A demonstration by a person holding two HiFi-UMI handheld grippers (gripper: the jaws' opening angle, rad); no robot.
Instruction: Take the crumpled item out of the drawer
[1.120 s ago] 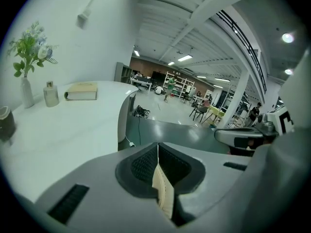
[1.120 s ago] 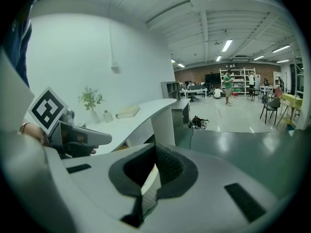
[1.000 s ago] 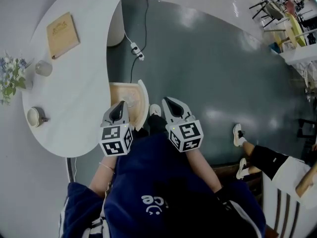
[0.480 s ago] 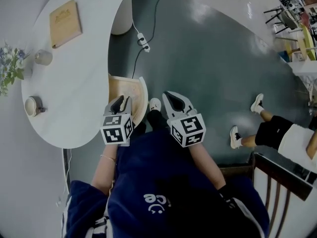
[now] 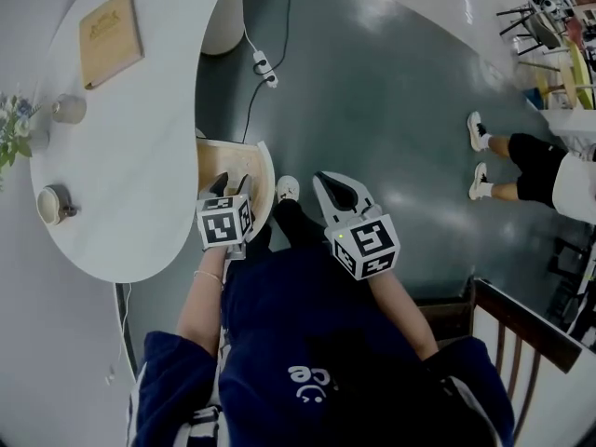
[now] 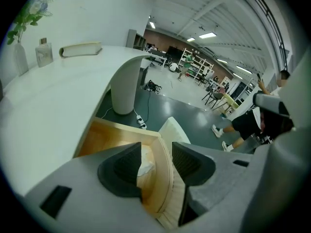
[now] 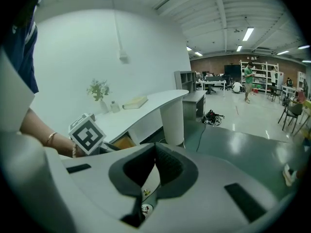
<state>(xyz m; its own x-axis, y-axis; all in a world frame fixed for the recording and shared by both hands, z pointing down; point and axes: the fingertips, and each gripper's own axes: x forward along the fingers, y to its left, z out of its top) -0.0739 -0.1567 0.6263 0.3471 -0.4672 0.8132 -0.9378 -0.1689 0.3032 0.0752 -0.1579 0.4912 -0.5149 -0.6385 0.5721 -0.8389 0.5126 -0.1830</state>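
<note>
The wooden drawer stands pulled out from under the white curved table; its curved white front faces the floor side. A white crumpled item lies inside, against the front wall. My left gripper points down into the drawer. Its jaws have just been opening and are open; the crumpled item and the drawer's front wall show in the gap, and no pad touches them. My right gripper hovers over the grey floor to the right of the drawer, shut with nothing in it.
On the table are a wooden board, a glass jar, a cup and flowers. A power strip and its cable lie on the floor. Another person's legs show at the right, a chair at the lower right.
My left gripper has sunk toward the drawer and its jaws have spread apart. The right gripper has shifted slightly. The other person has walked off toward the upper right.
</note>
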